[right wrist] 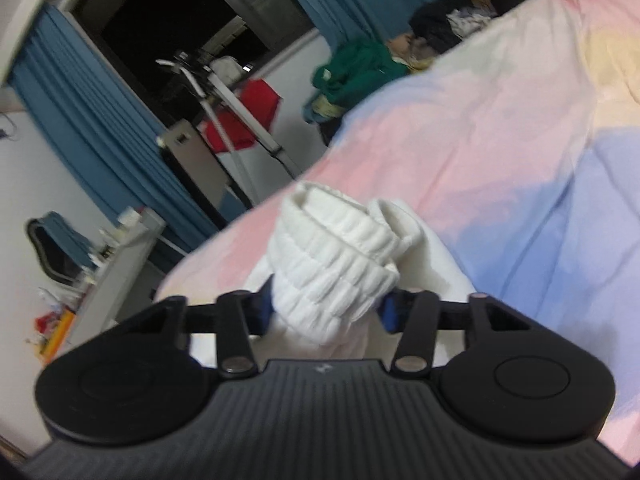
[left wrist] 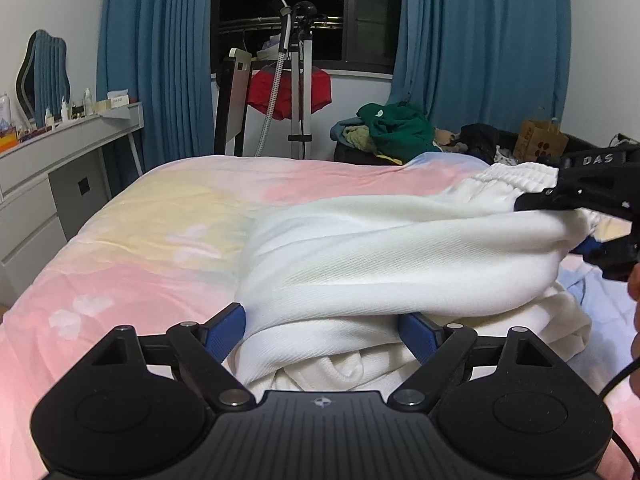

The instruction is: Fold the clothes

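A white knit garment (left wrist: 392,256) with an elastic waistband (left wrist: 516,178) lies bunched on the pink and blue bedspread (left wrist: 152,248). My left gripper (left wrist: 324,330) is shut on a thick fold of its near edge, blue pads on both sides. My right gripper (left wrist: 560,220) shows at the right in the left wrist view, shut on the garment's right end. In the right wrist view the right gripper (right wrist: 326,308) clamps the ribbed waistband (right wrist: 336,264), which is bunched into a roll and held tilted over the bed (right wrist: 500,152).
A grey dresser (left wrist: 52,184) with bottles and a mirror stands left of the bed. A garment steamer stand (left wrist: 298,92) and a red cloth (left wrist: 288,94) are by the dark window. A green clothes pile (left wrist: 396,128) and a paper bag (left wrist: 540,142) lie beyond the bed.
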Tool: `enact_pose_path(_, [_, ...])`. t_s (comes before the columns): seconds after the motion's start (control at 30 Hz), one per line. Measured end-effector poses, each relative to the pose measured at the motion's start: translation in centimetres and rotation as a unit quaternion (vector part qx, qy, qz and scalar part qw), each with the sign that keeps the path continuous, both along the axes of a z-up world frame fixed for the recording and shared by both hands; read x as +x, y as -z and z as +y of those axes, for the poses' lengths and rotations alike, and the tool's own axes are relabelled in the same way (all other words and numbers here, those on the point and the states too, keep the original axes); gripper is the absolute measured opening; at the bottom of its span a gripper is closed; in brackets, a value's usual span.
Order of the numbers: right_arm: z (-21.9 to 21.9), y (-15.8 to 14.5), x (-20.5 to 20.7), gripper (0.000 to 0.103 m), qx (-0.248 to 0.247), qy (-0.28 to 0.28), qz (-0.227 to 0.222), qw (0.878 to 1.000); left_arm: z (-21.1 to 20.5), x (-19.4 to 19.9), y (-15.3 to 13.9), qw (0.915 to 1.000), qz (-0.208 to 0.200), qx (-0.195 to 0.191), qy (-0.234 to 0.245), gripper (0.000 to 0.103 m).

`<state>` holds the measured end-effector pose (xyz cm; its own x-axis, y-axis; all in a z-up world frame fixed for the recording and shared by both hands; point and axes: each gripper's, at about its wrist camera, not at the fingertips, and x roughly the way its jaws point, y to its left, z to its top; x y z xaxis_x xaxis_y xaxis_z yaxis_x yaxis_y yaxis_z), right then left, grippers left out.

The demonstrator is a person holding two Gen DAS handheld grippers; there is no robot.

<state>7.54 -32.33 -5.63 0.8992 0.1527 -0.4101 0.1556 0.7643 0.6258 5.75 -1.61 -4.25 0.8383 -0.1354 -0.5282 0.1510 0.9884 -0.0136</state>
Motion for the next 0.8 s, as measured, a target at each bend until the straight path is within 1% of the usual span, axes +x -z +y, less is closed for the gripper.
enact_pose_path(0.07, [-0.1, -0.8, -0.3, 0.04, -0.001, -0.007, -0.026, 1.0, 0.0, 0.0, -0.1, 1.0, -0.002, -0.001, 0.002, 0.085])
enact_pose_path(0.17, [-0.3, -2.4, -1.0, 0.038, -0.012, 0.0, -0.069, 0.998, -0.2, -0.2, -0.2, 0.9999, -0.005, -0.003, 0.01, 0.085])
enact_pose_path(0.27, [-1.6, -2.9, -2.2, 0.037, -0.018, 0.037, -0.091, 0.995, -0.5, -0.6, 0.2, 0.9999, 0.002, 0.003, 0.014, 0.085])
enact_pose_path(0.3, [-2.1, -2.7, -2.5, 0.037, -0.023, 0.056, -0.085, 0.995, -0.5, -0.6, 0.5, 0.9998, 0.012, 0.005, 0.018, 0.085])
enact_pose_path(0.33, [-2.7, -2.2, -2.5, 0.037, -0.03, 0.075, -0.067, 0.995, -0.6, -0.5, 0.9, 0.9995, 0.024, 0.005, 0.017, 0.083])
enact_pose_path(0.4, [-3.6, -0.5, -1.9, 0.038, -0.035, 0.103, -0.01, 0.994, -0.5, -0.2, 1.6, 0.9987, 0.048, 0.001, 0.015, 0.081])
enact_pose_path(0.47, [-4.2, 1.6, -1.1, 0.04, -0.022, 0.111, 0.054, 0.992, -0.2, 0.0, 2.0, 0.9979, 0.063, -0.013, 0.011, 0.081])
enact_pose_path(0.5, [-4.4, 2.2, -0.9, 0.042, -0.019, 0.115, 0.068, 0.991, 0.0, 0.1, 2.1, 0.9975, 0.067, -0.018, 0.012, 0.081])
enact_pose_path(0.53, [-4.5, 2.5, -0.8, 0.043, -0.016, 0.118, 0.077, 0.99, 0.1, 0.0, 2.0, 0.9973, 0.069, -0.024, 0.014, 0.081])
enact_pose_path(0.67, [-4.6, 2.3, -1.0, 0.05, -0.003, 0.121, 0.069, 0.99, 0.8, -0.8, 1.6, 0.9973, 0.064, -0.032, 0.019, 0.08])
enact_pose_path(0.8, [-5.2, 2.7, -1.4, 0.063, 0.05, 0.126, 0.076, 0.988, 0.8, -1.8, 0.6, 0.9985, 0.039, -0.024, 0.032, 0.082])
